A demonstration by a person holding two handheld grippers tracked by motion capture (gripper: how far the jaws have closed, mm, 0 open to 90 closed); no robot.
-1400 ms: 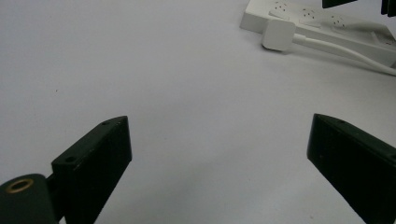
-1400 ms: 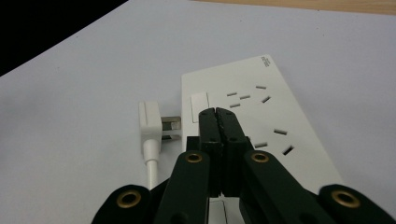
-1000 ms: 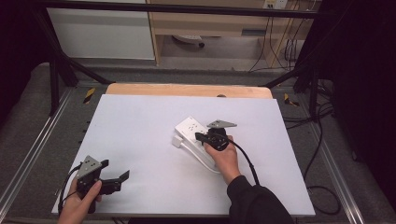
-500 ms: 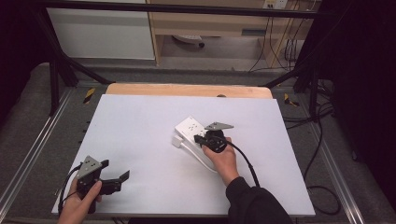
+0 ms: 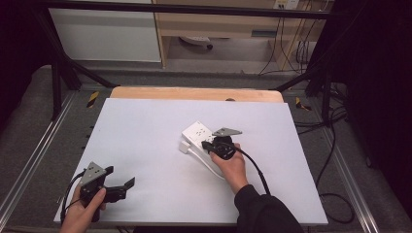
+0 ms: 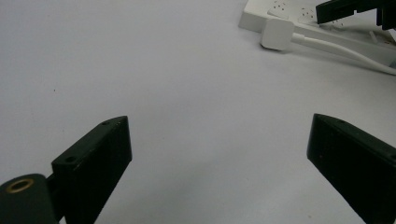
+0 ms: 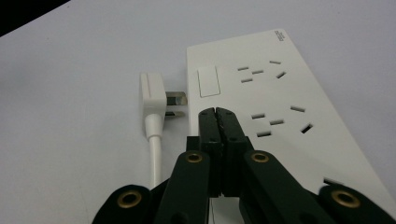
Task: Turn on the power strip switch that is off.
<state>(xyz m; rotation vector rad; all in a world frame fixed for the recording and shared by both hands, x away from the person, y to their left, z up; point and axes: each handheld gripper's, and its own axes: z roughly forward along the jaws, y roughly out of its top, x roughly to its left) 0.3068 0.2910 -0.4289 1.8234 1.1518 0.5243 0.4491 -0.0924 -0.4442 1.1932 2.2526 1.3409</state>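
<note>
A white power strip [image 5: 198, 133] [image 7: 275, 116] [image 6: 275, 11] lies near the middle of the white table, with several sockets and a switch on top. Its white plug [image 5: 184, 147] [image 7: 155, 96] [image 6: 277, 33] lies loose beside the strip's edge, prongs pointing at the strip, and its cable [image 7: 154, 156] runs back toward my right hand. My right gripper [image 5: 210, 144] [image 7: 218, 115] is shut with nothing between its jaws; the tips hover over the strip's near edge, just right of the plug. My left gripper [image 5: 119, 183] [image 6: 219, 154] rests open at the table's front left, far from the strip.
The white table top [image 5: 145, 126] has a wooden strip [image 5: 194, 93] along its far edge. Metal rails [image 5: 34, 160] run along both sides. Black cables [image 5: 335, 160] hang off the right side.
My right gripper has crept slightly left and forward over the power strip. The left gripper has stayed put.
</note>
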